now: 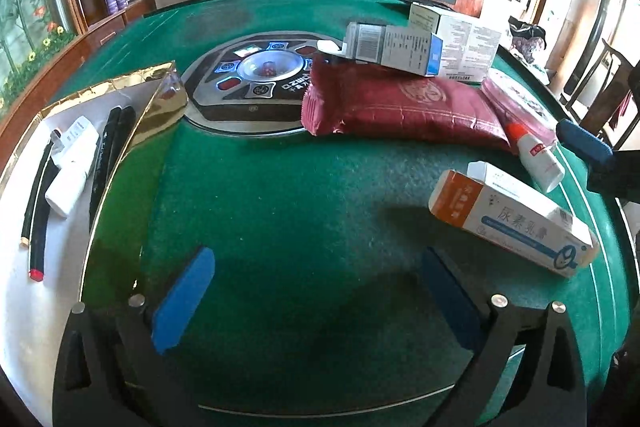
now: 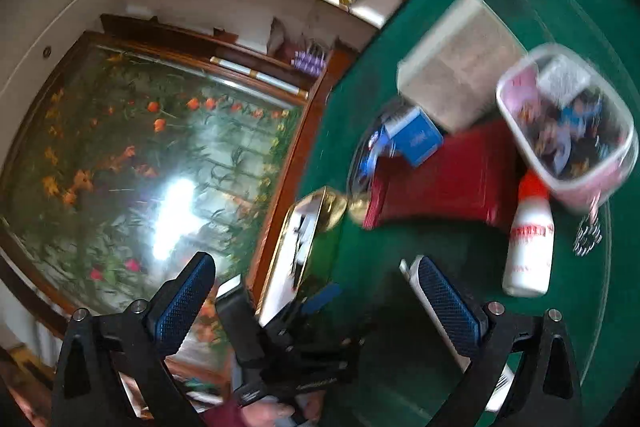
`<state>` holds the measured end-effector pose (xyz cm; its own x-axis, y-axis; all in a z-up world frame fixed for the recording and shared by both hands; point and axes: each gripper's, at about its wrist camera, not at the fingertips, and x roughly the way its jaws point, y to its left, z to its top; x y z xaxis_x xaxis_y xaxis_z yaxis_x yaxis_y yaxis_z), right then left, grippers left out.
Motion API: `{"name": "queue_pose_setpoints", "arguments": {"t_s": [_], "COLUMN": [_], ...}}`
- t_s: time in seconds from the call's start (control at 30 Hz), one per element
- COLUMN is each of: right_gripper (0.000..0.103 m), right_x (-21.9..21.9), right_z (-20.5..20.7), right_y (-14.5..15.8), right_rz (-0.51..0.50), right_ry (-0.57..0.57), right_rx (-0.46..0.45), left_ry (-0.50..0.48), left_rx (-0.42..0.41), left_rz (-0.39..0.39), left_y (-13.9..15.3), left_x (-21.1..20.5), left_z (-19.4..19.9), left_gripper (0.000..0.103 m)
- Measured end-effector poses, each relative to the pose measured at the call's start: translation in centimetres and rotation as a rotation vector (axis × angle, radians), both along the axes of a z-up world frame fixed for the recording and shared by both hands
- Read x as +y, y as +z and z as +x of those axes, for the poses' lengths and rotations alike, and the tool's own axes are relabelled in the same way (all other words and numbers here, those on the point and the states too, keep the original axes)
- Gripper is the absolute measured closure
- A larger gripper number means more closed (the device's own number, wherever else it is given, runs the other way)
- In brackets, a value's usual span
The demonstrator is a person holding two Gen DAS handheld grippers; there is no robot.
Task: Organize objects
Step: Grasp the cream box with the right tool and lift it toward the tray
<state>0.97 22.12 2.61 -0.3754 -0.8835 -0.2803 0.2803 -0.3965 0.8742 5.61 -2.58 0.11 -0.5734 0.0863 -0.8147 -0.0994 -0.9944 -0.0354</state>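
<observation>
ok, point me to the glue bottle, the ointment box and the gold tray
glue bottle [image 1: 538, 159]: left wrist view, on its white body.
ointment box [image 1: 516, 223]: left wrist view, on its printed top face.
gold tray [image 1: 160, 95]: left wrist view, on its raised gold side wall.

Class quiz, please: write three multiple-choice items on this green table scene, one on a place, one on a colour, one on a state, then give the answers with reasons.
1. Where do the black pens lie?
A. in the gold-rimmed tray
B. on the dark red pouch
C. in the clear tub

2. What colour is the white glue bottle's cap?
A. green
B. orange-red
C. black

3. How is the left gripper?
A. shut on a pen
B. shut on a box
C. open, empty

Answers: A, the black pens lie in the gold-rimmed tray; B, the white glue bottle shows it; C, the left gripper has only felt between its fingers.
</observation>
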Motion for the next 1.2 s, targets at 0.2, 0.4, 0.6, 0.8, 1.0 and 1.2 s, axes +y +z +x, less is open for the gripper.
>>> {"name": "queue_pose_setpoints", "arguments": {"t_s": [0.2,0.4,0.6,0.8,1.0,1.2], "right_gripper": [0.000,0.000,0.000,0.000,0.000,0.000], "right_x": [0.9,0.3,-1.3,-0.8,0.4,-1.0], "right_z": [-0.3,-0.5,-0.7,0.9,3.8,2.6], "right_y": [-1.8,-1.2,-1.5,-0.7,0.1,-2.5], "right_rz": [0.072,0.142,0.183,0.292,0.400,0.299], "right_ry": [-0.116,-0.109,-0.065,-0.144,-0.194,-0.122], "right_rx": [-0.083,-0.057,-0.046,-0.005,0.002,-0.125], "left_ry": [-0.003,-0.005,-0.003,-0.003,-0.003,-0.019], "left_rx": [-0.002,-0.007,-0.006,-0.007,-0.007,-0.010], "left_rz": [-0.011,-0.036,-0.037,-0.036,-0.036,-0.027], "left_y": [0.0,-0.1,-0.1,-0.1,-0.1,-0.1], "left_x": [0.1,0.4,0.4,0.4,0.4,0.2], "left_z": [0.0,0.0,0.0,0.0,0.0,0.1], "left_gripper": [0.001,0.000,0.000,0.000,0.000,0.000]}}
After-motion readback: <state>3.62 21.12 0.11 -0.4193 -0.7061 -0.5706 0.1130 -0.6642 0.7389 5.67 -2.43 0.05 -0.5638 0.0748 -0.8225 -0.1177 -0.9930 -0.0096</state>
